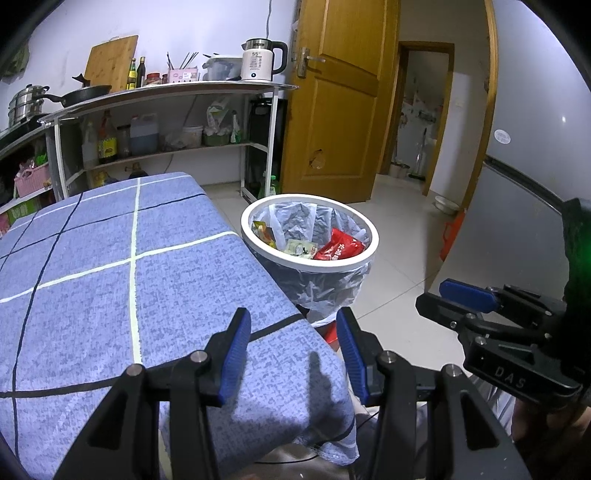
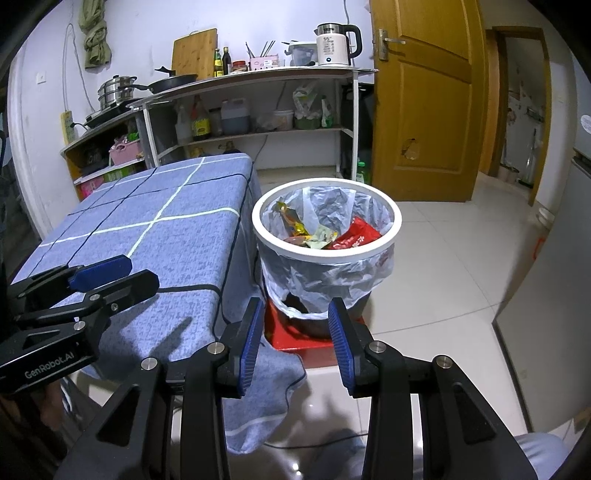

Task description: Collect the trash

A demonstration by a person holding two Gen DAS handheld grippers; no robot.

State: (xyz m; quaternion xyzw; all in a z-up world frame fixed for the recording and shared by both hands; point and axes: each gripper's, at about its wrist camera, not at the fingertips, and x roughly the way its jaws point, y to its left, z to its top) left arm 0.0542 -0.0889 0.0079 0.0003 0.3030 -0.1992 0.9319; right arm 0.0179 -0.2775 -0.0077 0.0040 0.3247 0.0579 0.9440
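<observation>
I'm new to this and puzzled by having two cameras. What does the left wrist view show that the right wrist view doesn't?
Only the left wrist view shows a white bowl on the floor past the door.

Only the right wrist view shows a green cloth hanging on the wall, a power strip, and the red stool under the bin.

Both show the bin holding wrappers, the blue table, the kettle, and both grippers, left and right, open and empty.
</observation>
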